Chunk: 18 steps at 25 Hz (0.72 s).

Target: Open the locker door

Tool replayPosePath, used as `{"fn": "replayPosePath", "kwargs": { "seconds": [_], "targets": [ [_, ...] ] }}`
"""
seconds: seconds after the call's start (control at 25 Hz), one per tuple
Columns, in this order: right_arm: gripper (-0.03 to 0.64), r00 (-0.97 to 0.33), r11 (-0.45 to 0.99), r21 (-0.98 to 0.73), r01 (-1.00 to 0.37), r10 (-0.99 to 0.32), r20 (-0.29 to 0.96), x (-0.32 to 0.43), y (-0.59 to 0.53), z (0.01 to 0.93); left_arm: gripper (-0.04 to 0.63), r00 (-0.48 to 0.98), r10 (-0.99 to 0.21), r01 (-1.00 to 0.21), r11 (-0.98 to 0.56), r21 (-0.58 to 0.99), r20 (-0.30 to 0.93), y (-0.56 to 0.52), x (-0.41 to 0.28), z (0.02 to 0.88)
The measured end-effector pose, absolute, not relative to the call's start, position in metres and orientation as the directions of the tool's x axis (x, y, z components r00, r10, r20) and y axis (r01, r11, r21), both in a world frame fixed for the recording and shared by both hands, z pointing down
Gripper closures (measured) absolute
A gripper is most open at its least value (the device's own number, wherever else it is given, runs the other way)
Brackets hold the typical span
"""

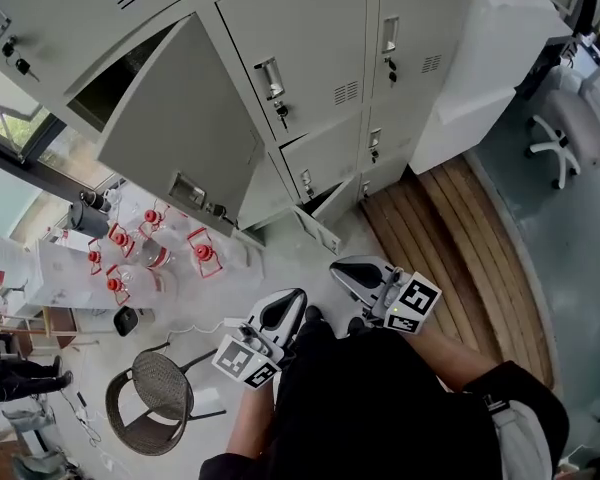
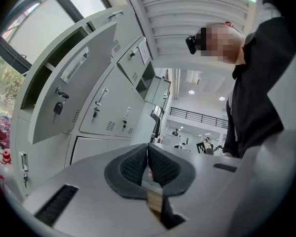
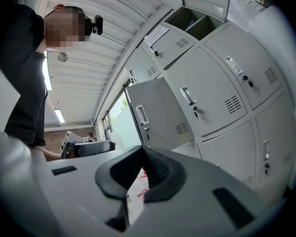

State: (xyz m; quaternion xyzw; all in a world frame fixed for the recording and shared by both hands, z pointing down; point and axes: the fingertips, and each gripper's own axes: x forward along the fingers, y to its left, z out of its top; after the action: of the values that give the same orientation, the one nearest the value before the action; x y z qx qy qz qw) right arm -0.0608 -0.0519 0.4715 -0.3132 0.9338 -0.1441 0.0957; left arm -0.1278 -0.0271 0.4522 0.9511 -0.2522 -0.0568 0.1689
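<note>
The locker door (image 1: 185, 118) stands swung wide open from the locker bank (image 1: 310, 58), with its handle on the free edge and a key (image 2: 58, 106) hanging from its lock. The compartment behind the door shows as a dark gap. Neither of your grippers touches the door. Your left gripper (image 1: 292, 303) is well below the door, close to your body, with its jaws pressed together on nothing. Your right gripper (image 1: 345, 270) is to the right of it, a little farther from the door, and its jaws are likewise closed and empty. Down the bank from the open door, a smaller door (image 1: 320, 226) stands ajar just above the floor. On the floor under the open door is a cluster of red-topped jars (image 1: 160, 243), and beyond them, farther from the door, stands a wicker chair (image 1: 160, 388).
</note>
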Motion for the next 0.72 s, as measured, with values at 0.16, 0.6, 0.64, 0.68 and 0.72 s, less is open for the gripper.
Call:
{"fn": "replayPosePath", "kwargs": {
  "seconds": [0.16, 0.6, 0.64, 0.68, 0.72],
  "targets": [
    [0.606, -0.745, 0.724, -0.324, -0.609, -0.662, -0.077, -0.061, -0.085, 0.468, 0.578, 0.885, -0.466, -0.433, -0.839, 0.328, -0.024, -0.053, -0.125, 0.45],
    [0.606, -0.668, 0.674, -0.21, -0.708, -0.736, -0.108, -0.063, -0.165, 0.409, 0.577, 0.915, -0.389, -0.353, -0.902, 0.249, -0.109, -0.127, -0.124, 0.396],
    [0.606, -0.659, 0.665, -0.207, -0.717, -0.744, -0.11, -0.064, -0.17, 0.404, 0.577, 0.917, -0.385, -0.349, -0.903, 0.252, -0.108, -0.13, -0.126, 0.395],
    [0.606, -0.651, 0.658, -0.203, -0.725, -0.751, -0.112, -0.064, -0.175, 0.4, 0.577, 0.918, -0.382, -0.347, -0.903, 0.254, -0.106, -0.133, -0.128, 0.394],
    [0.606, -0.645, 0.653, -0.197, -0.731, -0.756, -0.112, -0.064, -0.18, 0.396, 0.577, 0.918, -0.383, -0.348, -0.902, 0.255, -0.105, -0.136, -0.13, 0.395]
  ]
}}
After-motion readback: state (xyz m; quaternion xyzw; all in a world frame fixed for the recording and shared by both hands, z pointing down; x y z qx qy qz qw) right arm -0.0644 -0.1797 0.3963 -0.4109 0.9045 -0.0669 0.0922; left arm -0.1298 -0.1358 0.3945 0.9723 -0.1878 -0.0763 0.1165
